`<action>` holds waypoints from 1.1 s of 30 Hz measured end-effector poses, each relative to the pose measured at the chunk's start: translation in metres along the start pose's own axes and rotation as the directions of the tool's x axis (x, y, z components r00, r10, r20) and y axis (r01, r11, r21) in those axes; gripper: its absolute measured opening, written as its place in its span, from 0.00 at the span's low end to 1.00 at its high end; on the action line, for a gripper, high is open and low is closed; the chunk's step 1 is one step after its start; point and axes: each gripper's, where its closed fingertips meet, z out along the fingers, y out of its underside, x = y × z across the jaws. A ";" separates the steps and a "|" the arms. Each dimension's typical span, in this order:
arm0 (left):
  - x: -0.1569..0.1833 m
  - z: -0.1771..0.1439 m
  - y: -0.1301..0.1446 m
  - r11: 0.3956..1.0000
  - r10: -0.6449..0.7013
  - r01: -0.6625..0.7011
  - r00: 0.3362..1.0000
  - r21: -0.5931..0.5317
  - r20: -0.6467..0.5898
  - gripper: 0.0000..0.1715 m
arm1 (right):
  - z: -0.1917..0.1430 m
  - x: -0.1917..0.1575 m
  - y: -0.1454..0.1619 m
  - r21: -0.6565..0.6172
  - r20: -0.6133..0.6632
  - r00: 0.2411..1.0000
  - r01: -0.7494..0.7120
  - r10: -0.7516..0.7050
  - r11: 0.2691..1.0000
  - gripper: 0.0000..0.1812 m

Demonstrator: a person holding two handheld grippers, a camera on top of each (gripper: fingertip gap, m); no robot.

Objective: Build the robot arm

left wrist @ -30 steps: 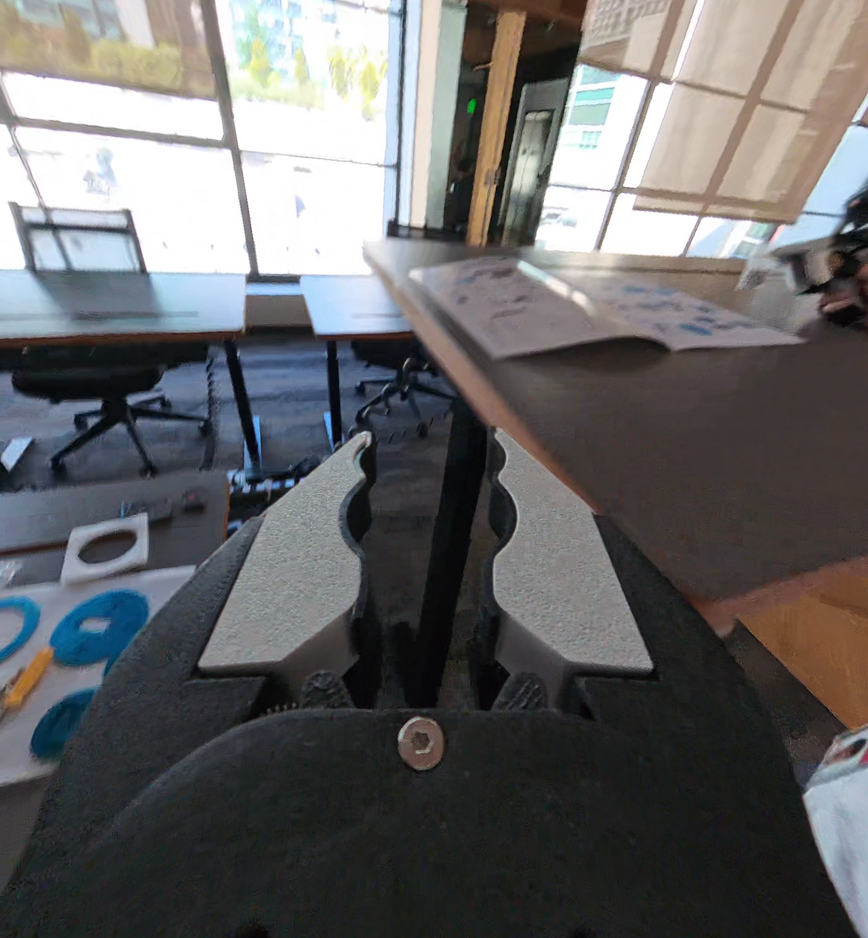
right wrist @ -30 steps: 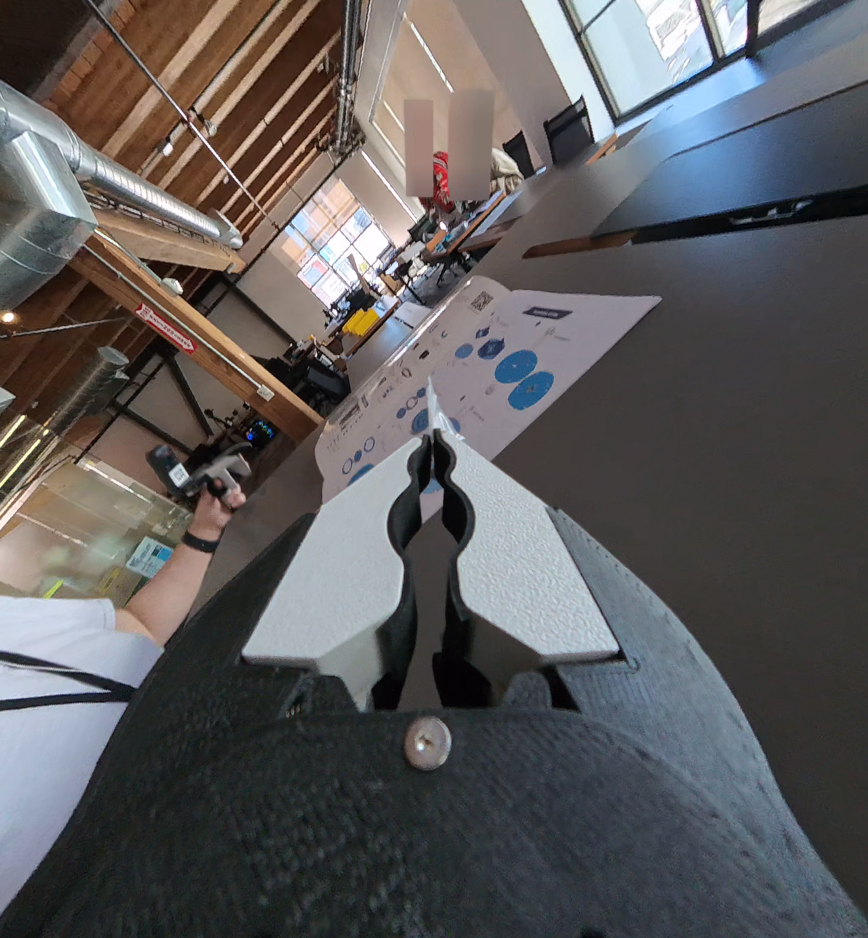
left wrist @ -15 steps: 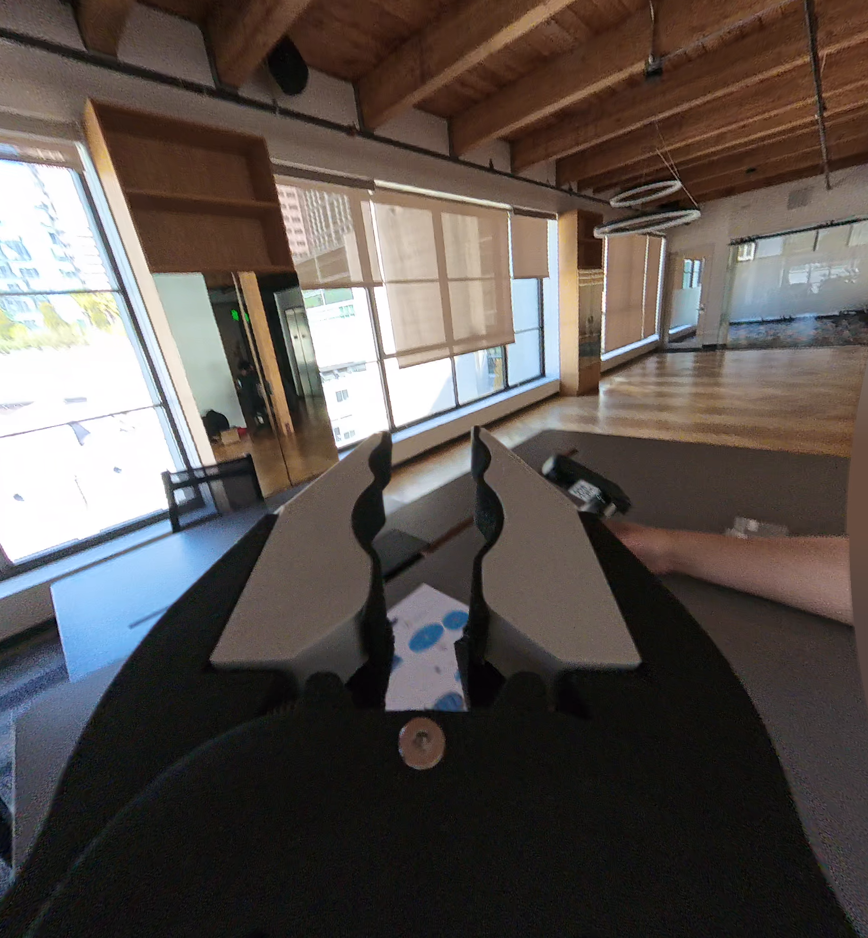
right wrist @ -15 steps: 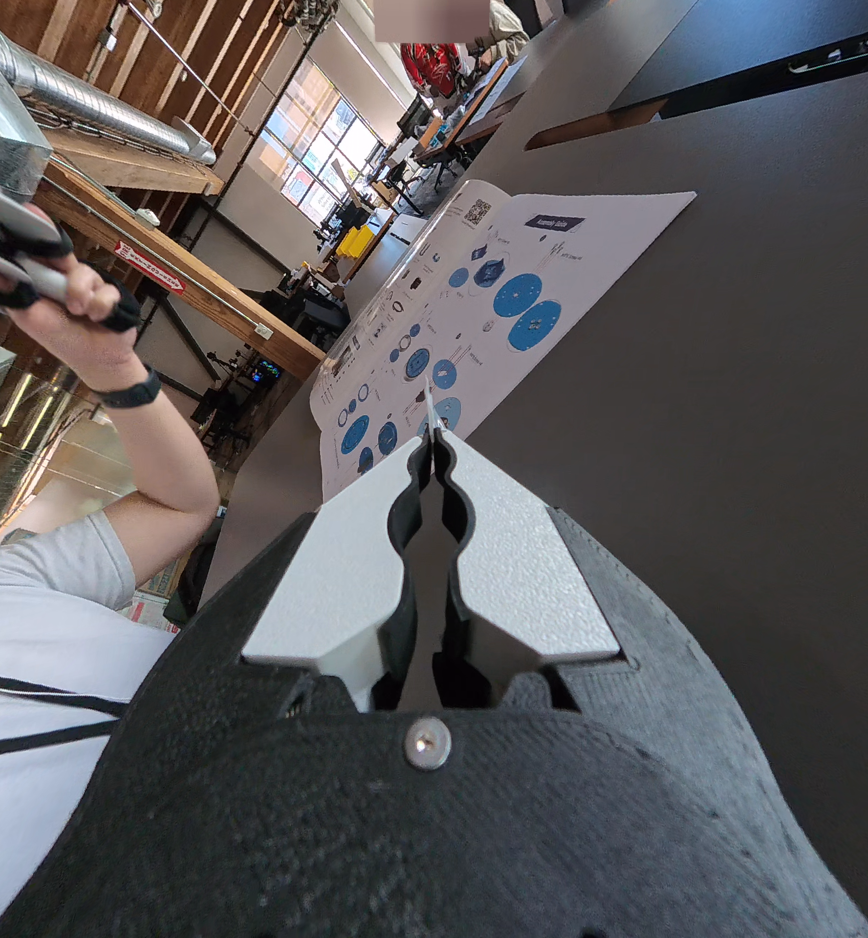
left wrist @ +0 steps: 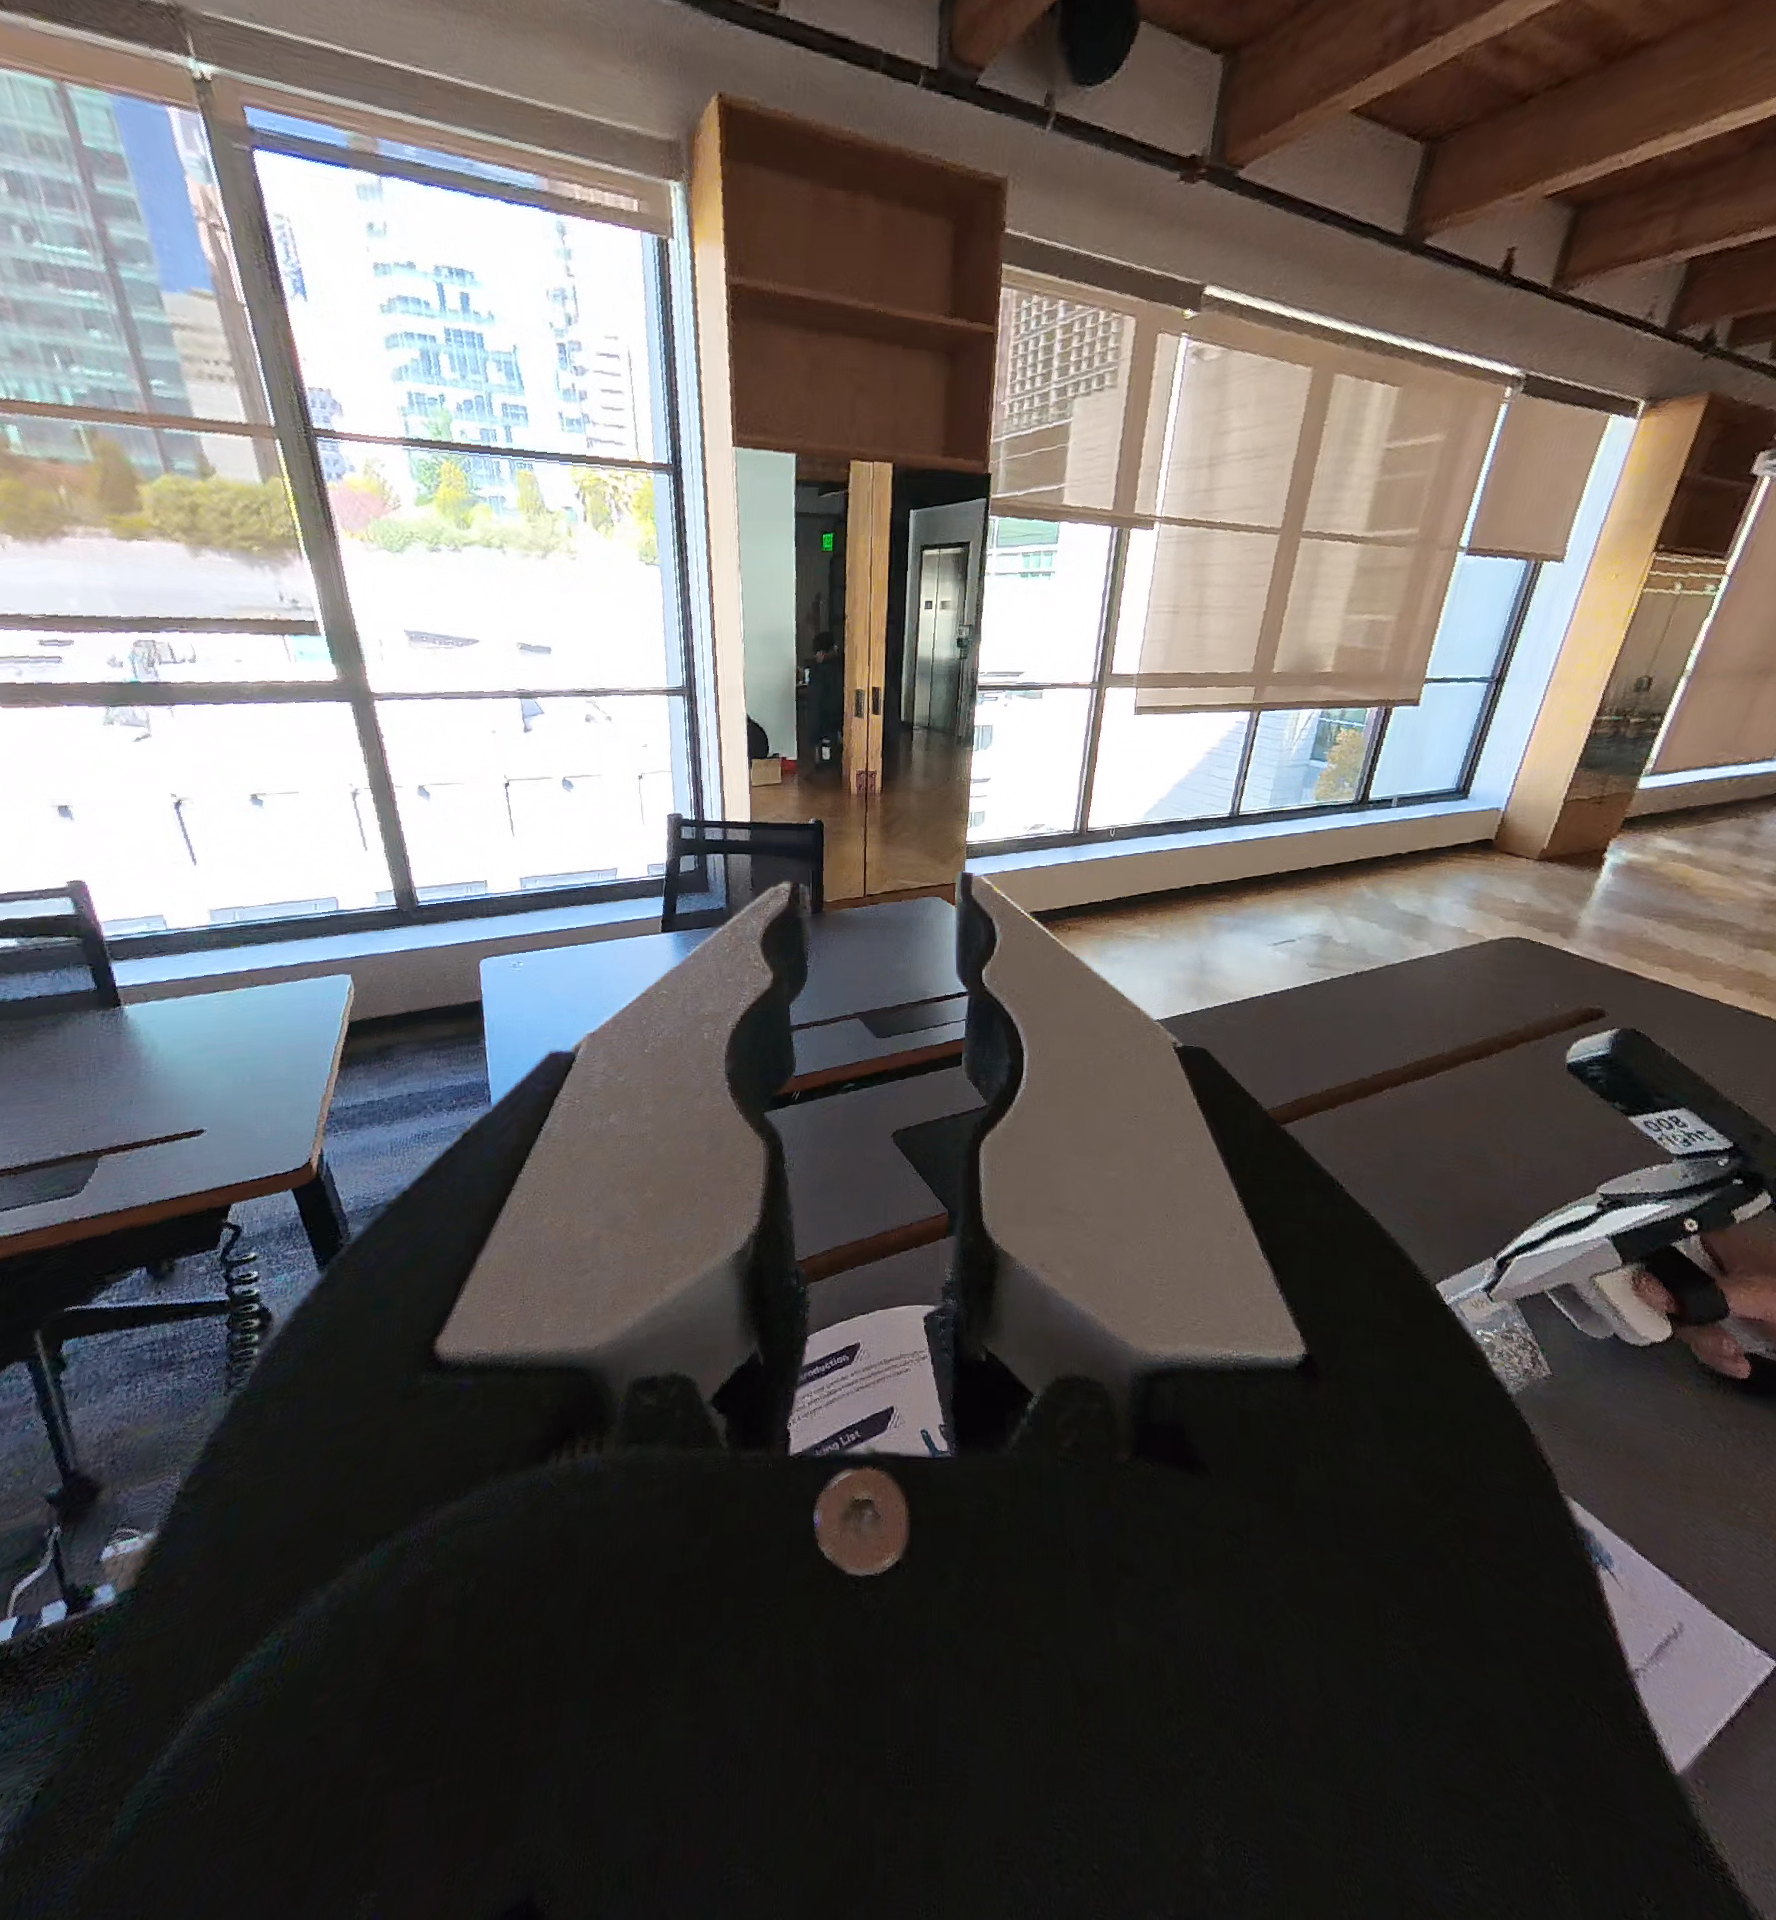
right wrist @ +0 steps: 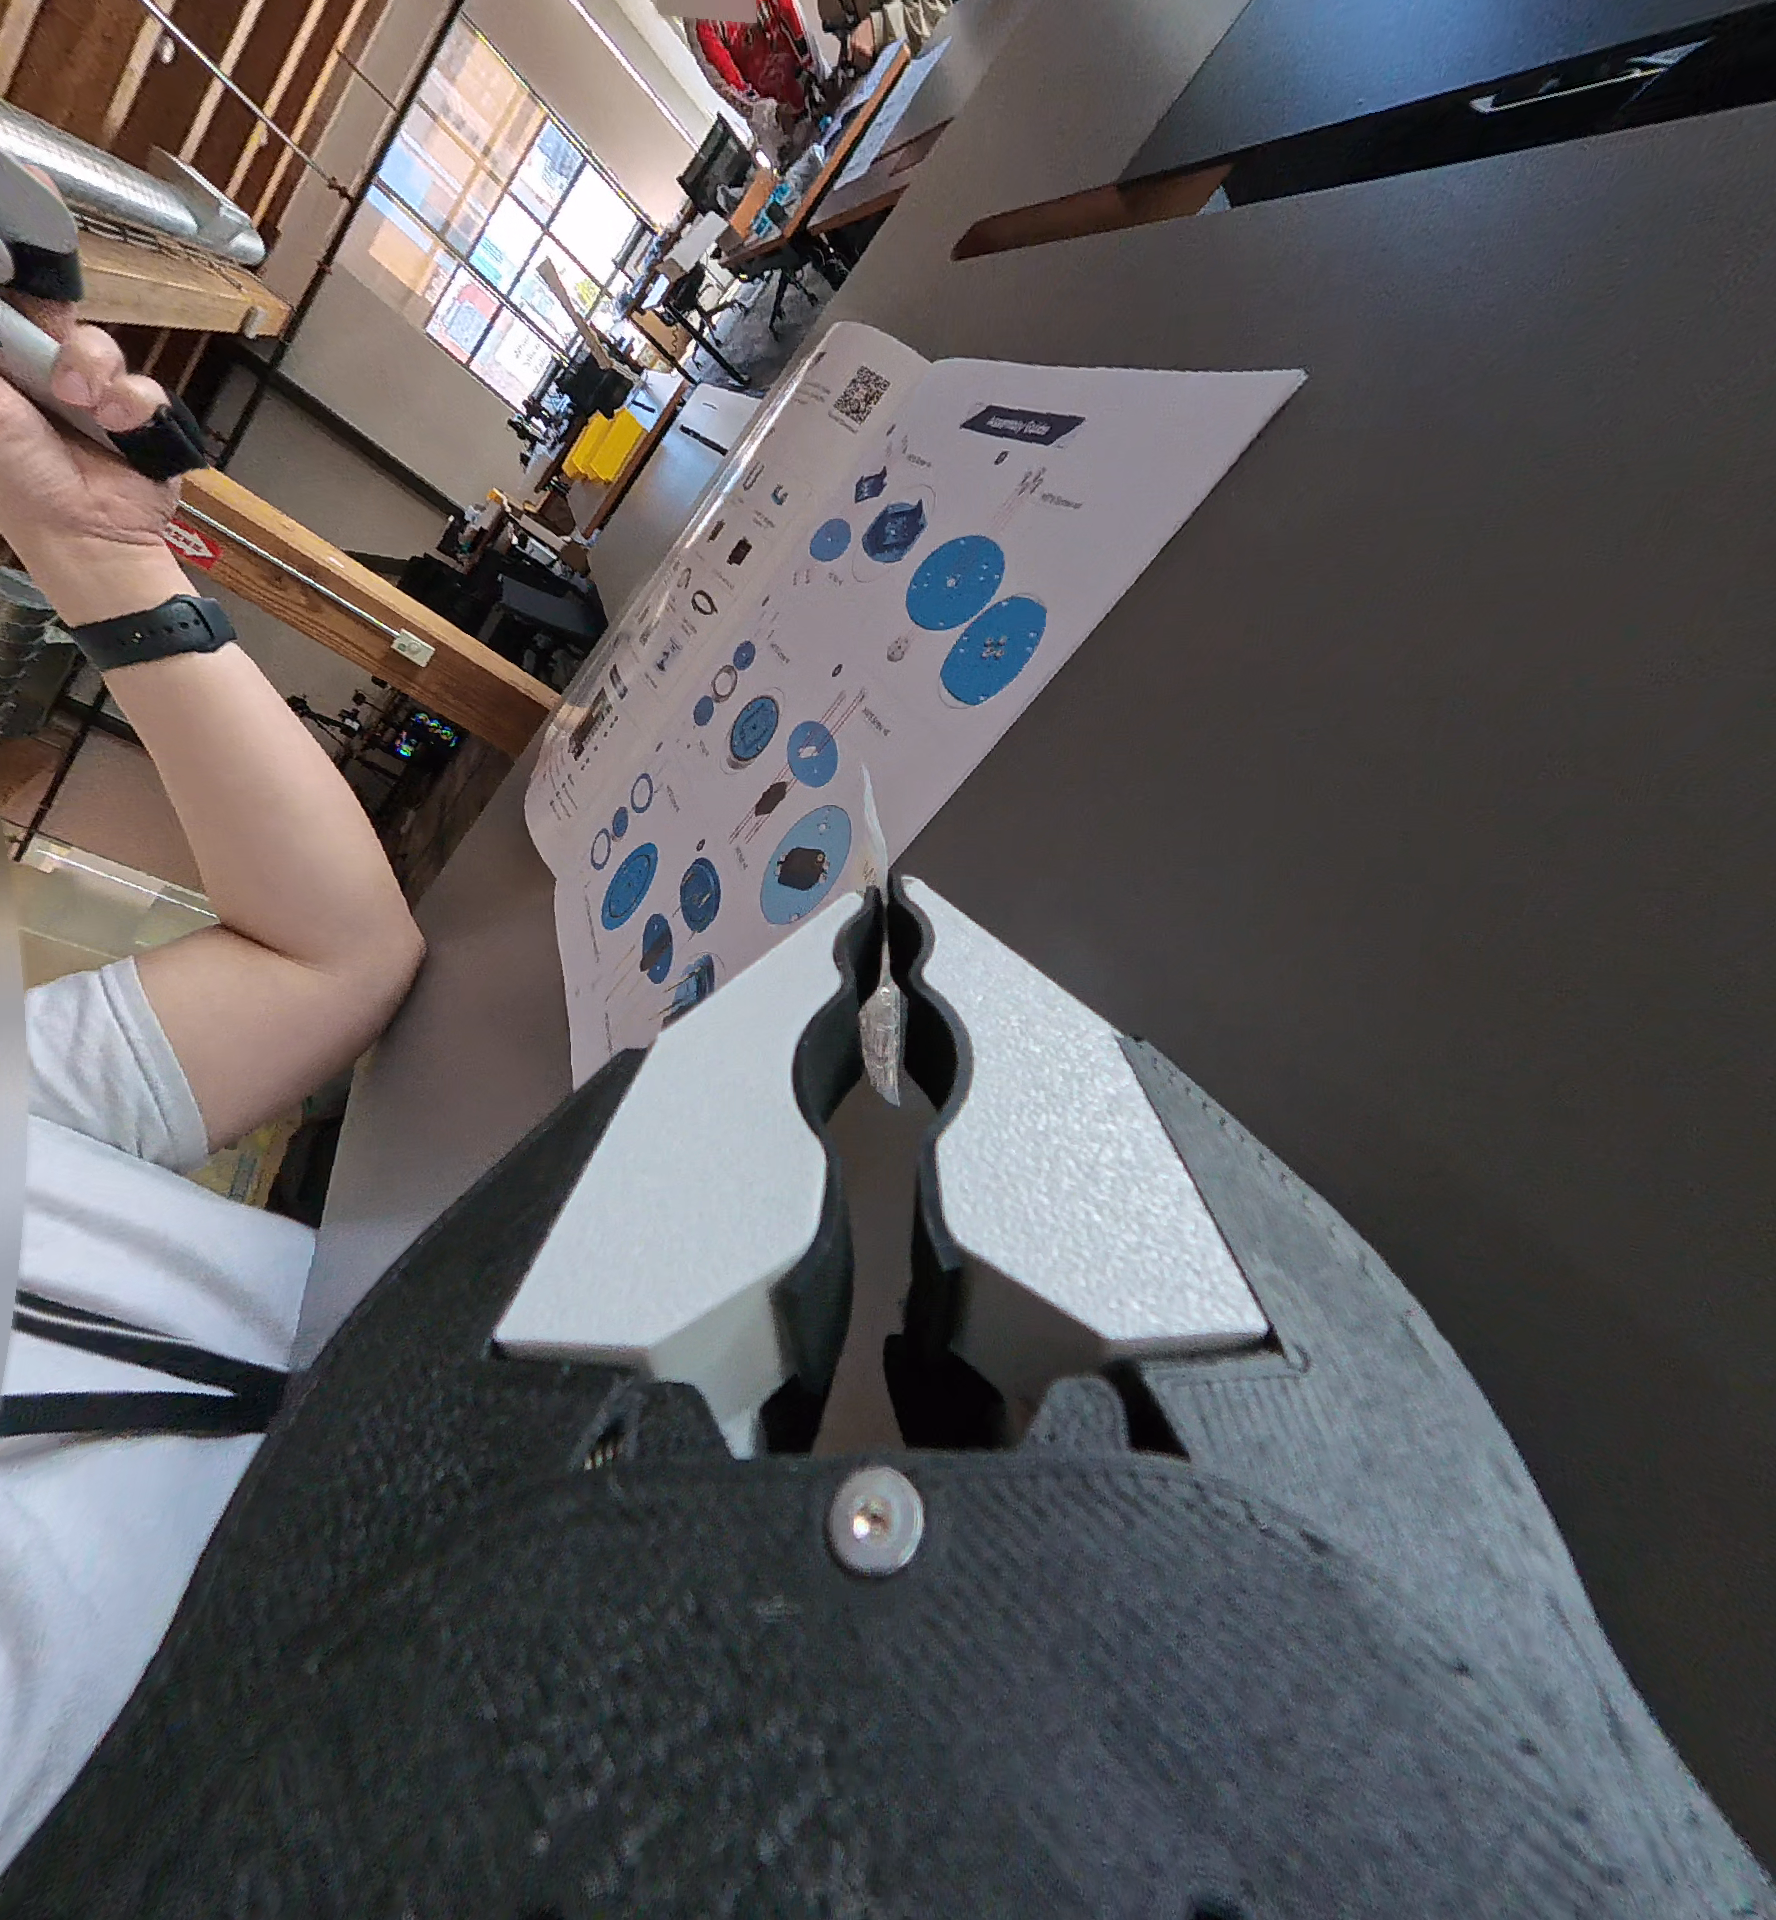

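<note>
A: Well, what does the right gripper (right wrist: 886,894) have?

B: Its tips are pinched together on a small clear bag (right wrist: 880,1039), low over the dark desk (right wrist: 1486,727) by the printed sheet (right wrist: 967,582). I cannot tell whether the bag touches the desk.

A: And the left gripper (left wrist: 879,894)?

B: Partly parted, nothing between the fingers, raised over that sheet. Beyond it are other desks (left wrist: 136,1091), a chair (left wrist: 744,862) and tall windows (left wrist: 448,520).

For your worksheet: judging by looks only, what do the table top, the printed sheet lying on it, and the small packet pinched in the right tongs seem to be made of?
Table top: probably laminate on a wood core; matte dark face, brown wood-like edge strip.
Printed sheet: likely coated or laminated paper; white, creased at a fold, slight sheen.
Small packet in the right tongs: seemingly clear plastic film; translucent, crinkled, glinting. Its contents cannot be told.
</note>
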 end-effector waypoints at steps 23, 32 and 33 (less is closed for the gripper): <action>-0.010 0.002 0.027 0.989 -0.044 0.045 0.999 -0.141 0.011 0.16 | -0.007 0.000 -0.008 0.059 0.008 1.000 -0.015 0.014 0.998 0.00; 0.004 0.007 0.029 0.987 -0.057 0.050 0.997 -0.150 -0.044 0.16 | -0.008 -0.001 -0.007 0.056 0.015 1.000 -0.015 0.014 0.998 0.00; 0.008 0.009 0.029 0.987 -0.066 0.056 0.996 -0.148 -0.061 0.16 | -0.008 -0.001 -0.007 0.056 0.015 1.000 -0.013 0.012 0.998 0.00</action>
